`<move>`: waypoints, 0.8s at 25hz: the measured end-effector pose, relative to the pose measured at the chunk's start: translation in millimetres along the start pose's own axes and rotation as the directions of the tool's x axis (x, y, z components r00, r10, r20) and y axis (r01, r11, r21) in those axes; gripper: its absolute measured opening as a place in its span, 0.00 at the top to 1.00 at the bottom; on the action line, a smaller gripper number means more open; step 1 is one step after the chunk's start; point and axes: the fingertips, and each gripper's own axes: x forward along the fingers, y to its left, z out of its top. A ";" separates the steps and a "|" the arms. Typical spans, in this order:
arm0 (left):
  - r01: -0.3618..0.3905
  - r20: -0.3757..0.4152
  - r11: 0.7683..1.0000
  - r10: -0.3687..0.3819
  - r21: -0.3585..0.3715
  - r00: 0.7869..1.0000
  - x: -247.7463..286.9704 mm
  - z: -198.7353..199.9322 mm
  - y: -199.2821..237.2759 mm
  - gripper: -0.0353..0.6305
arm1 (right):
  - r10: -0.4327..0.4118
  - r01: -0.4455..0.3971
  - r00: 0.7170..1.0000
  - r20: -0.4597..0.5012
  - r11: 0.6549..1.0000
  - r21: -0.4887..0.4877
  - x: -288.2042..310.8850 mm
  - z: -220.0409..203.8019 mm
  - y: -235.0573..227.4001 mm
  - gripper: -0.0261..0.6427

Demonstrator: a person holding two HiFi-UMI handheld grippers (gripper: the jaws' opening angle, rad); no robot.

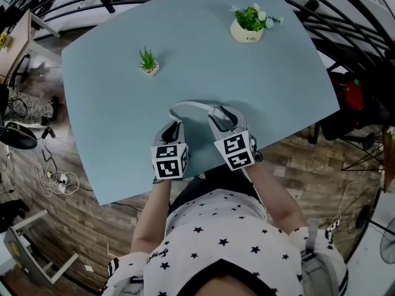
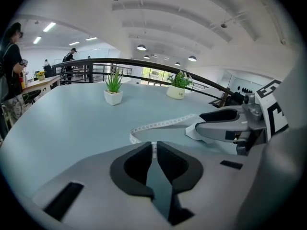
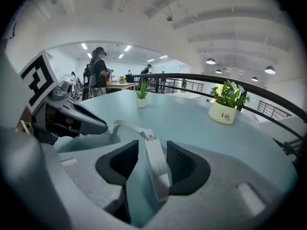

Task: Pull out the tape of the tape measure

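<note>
Pale blue table (image 1: 259, 97) filled the head view, bearing two potted plants: a small spiky plant (image 1: 147, 61) and a flowering plant (image 1: 249, 23) in a cream pot. One tape measure was out. Its white case (image 3: 156, 169) stood between the parted jaws of the right gripper (image 3: 152, 145), apparently loose, though contact with one pad was hard to rule out. The tape (image 2: 163, 124) arced across to the left gripper (image 2: 153, 150), whose nearly closed jaws pinched its end, mostly hidden between the pads.
</note>
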 end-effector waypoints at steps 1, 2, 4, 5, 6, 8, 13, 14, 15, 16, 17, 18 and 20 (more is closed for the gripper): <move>0.002 -0.003 1.000 -0.002 0.005 1.000 0.1 -1.0 -1.2 0.89 | -0.002 0.002 1.000 0.004 1.000 0.000 -1.8 0.0 0.0 0.71; 0.004 -0.005 1.000 -0.004 0.010 1.000 -0.4 -1.8 -2.5 0.89 | -0.006 0.006 1.000 0.008 1.000 0.003 -4.2 0.6 0.0 0.70; 0.012 -0.007 1.000 -0.012 0.020 1.000 -2.3 -3.0 -5.7 0.89 | -0.018 0.018 1.000 0.018 1.000 0.011 -9.8 2.4 -0.6 0.70; 0.020 -0.008 1.000 -0.020 0.023 1.000 -3.2 -3.6 -7.8 0.89 | -0.024 0.024 0.999 0.022 1.000 0.016 -12.3 3.0 -1.0 0.70; 0.030 -0.009 0.999 -0.030 0.025 1.000 -4.2 -4.2 -9.8 0.89 | -0.030 0.030 0.999 0.026 0.999 0.022 -14.9 3.8 -1.2 0.70; 0.046 -0.005 0.999 -0.046 0.023 0.999 -7.4 -4.9 -12.8 0.89 | -0.040 0.039 0.999 0.034 0.999 0.033 -19.8 5.8 -0.9 0.70; 0.044 0.034 0.999 -0.045 0.021 0.998 -25.6 -5.0 -14.8 0.82 | -0.058 0.055 0.997 0.060 0.997 0.050 -37.1 8.8 6.9 0.69; 0.044 0.046 0.999 -0.044 0.018 0.998 -31.0 -4.1 -15.0 0.82 | -0.059 0.056 0.996 0.068 0.997 0.056 -41.5 9.8 9.6 0.69; 0.042 0.060 0.999 -0.043 0.014 0.997 -36.7 -2.8 -14.9 0.82 | -0.061 0.057 0.995 0.076 0.996 0.062 -45.9 11.1 12.1 0.69; 0.041 0.074 0.999 -0.042 0.010 0.996 -42.7 -1.3 -14.6 0.82 | -0.065 0.059 0.994 0.085 0.996 0.068 -50.2 12.0 14.5 0.69; 0.040 0.087 0.999 -0.041 0.004 0.995 -49.0 0.1 -14.3 0.82 | -0.069 0.062 0.993 0.093 0.996 0.071 -54.6 12.1 16.8 0.69; 0.039 0.101 0.999 -0.039 -0.001 0.994 -55.8 1.1 -14.0 0.82 | -0.073 0.066 0.992 0.100 0.995 0.073 -59.1 11.7 19.6 0.69; 0.037 0.129 0.999 -0.035 -0.012 0.991 -70.6 1.9 -13.7 0.82 | -0.072 0.062 0.990 0.118 0.995 0.084 -69.3 12.8 28.8 0.69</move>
